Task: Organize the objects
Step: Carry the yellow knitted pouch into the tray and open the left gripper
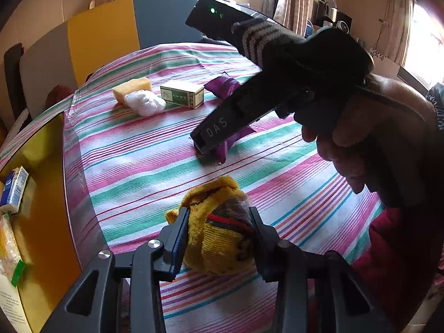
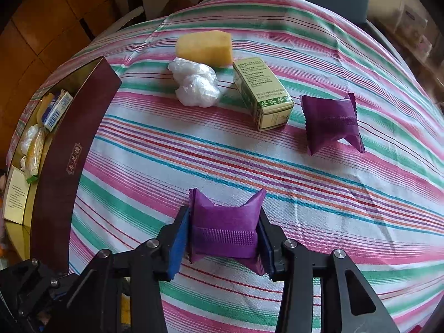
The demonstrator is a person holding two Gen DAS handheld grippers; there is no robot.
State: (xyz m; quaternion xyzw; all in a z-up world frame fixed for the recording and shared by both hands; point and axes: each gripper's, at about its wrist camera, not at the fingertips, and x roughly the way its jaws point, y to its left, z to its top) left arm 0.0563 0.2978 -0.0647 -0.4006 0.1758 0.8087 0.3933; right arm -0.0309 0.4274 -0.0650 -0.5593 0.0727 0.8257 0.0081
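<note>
Purple and puffy, the pouch [image 2: 226, 226] sits square between the pads of my right tongs [image 2: 224, 238], both pressing its sides, so I hold it where it lies on the striped cloth [image 2: 319, 222]. Its crimped ends run away from me and toward me, along my fingers, and the pads bear on its long flanks. My left tongs [image 1: 219, 236] are clamped on a balled yellow sock [image 1: 219, 230], low over the cloth. The box [image 2: 75, 149] that I judge takes everything lies to the left of the pouch, its dark wall running along the table edge, so the right tongs must carry leftward past the sock; the left hand is the nearer one to it. Counting what waits: two purple pouches, mine and a second [image 2: 331, 122] farther right; one green carton [image 2: 263, 94]; one yellow sponge [image 2: 205, 47]; one white plastic wad [image 2: 195, 86]; one sock. Several small packets already lie in the box, too crowded to count.
</note>
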